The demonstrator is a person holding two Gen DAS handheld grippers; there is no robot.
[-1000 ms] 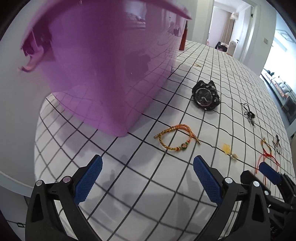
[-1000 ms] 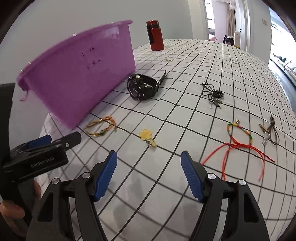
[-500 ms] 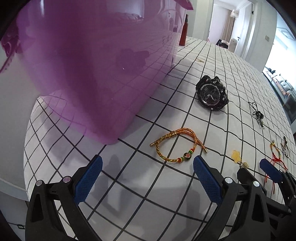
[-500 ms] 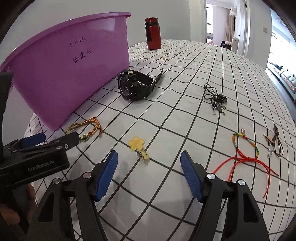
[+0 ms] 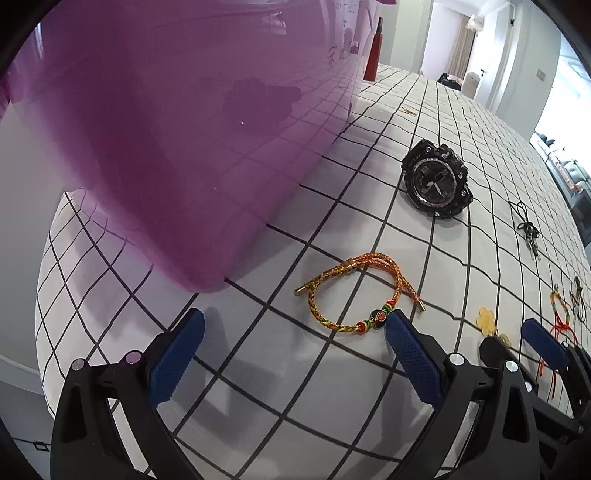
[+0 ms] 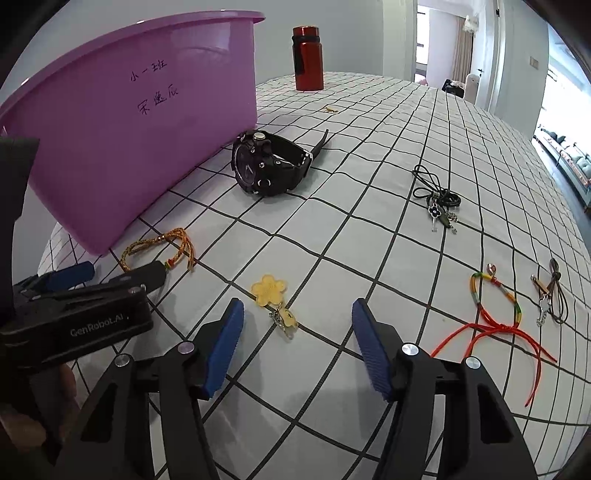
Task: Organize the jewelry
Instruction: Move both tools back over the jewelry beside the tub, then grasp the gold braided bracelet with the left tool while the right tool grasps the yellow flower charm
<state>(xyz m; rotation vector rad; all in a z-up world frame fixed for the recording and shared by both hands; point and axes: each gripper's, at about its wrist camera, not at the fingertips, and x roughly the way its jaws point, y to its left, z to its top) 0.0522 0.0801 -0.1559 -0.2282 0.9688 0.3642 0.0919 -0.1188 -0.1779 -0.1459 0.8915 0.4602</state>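
I count one purple basin [image 6: 122, 140], one red bottle [image 6: 307, 59], one black watch [image 6: 269, 162]. Two braided bracelets: a gold one [image 5: 354, 291] and a red-corded one [image 6: 498, 306]. One yellow flower charm [image 6: 269, 290], one black cord necklace [image 6: 437, 195], one brown cord piece [image 6: 552, 295], one tiny gold item [image 6: 330, 109] near the bottle, kind unclear.

Plain pale wall [image 6: 351, 33] ahead of the hand-held gripper; open doorway [image 6: 439, 40] with curtain [image 6: 467, 48] beyond; bright window [image 6: 565, 99] at right.
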